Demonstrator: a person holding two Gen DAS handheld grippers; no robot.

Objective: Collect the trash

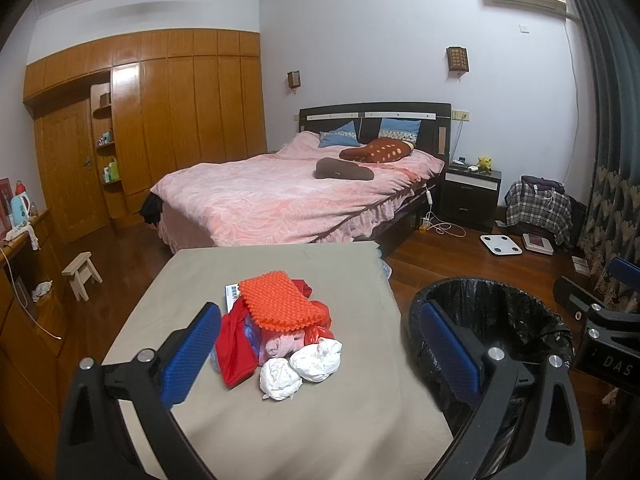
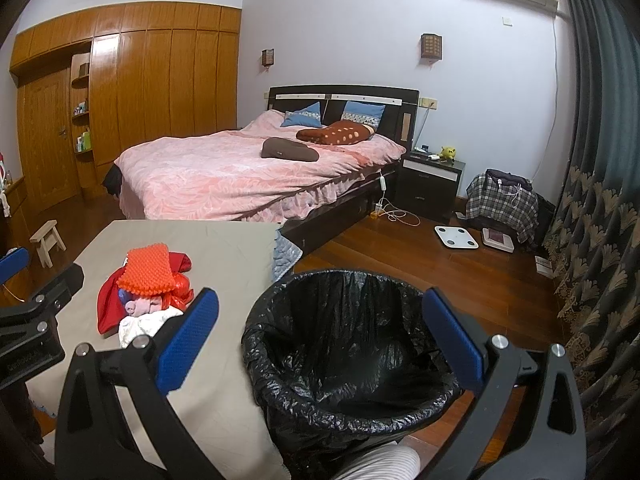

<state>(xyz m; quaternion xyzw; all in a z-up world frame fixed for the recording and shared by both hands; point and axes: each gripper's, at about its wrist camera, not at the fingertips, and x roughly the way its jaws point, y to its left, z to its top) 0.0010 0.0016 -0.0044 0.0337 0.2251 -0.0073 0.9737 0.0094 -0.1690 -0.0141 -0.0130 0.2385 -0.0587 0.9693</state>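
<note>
Hovering over the table (image 1: pixel 328 420), the left gripper (image 1: pixel 320 344) has its jaws spread wide, gripping nothing; the trash pile (image 1: pixel 280 332) (orange foam, red bags, white paper wads) lies ahead. The right gripper (image 2: pixel 320 334), equally wide and empty, frames the black-lined bin (image 2: pixel 352 352) beside the table

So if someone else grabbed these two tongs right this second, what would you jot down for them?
Left tongs: open, empty, over the table facing the trash pile.
Right tongs: open, empty, above the bin.
Trash pile: orange bumpy pad on top, red bag under it, two white paper wads at the near edge, all on the grey table.
Bin: black liner, beside the table's right edge; nothing visible inside.
Done: nothing collected, it seems.
Left: move every piece into the bin.
</note>
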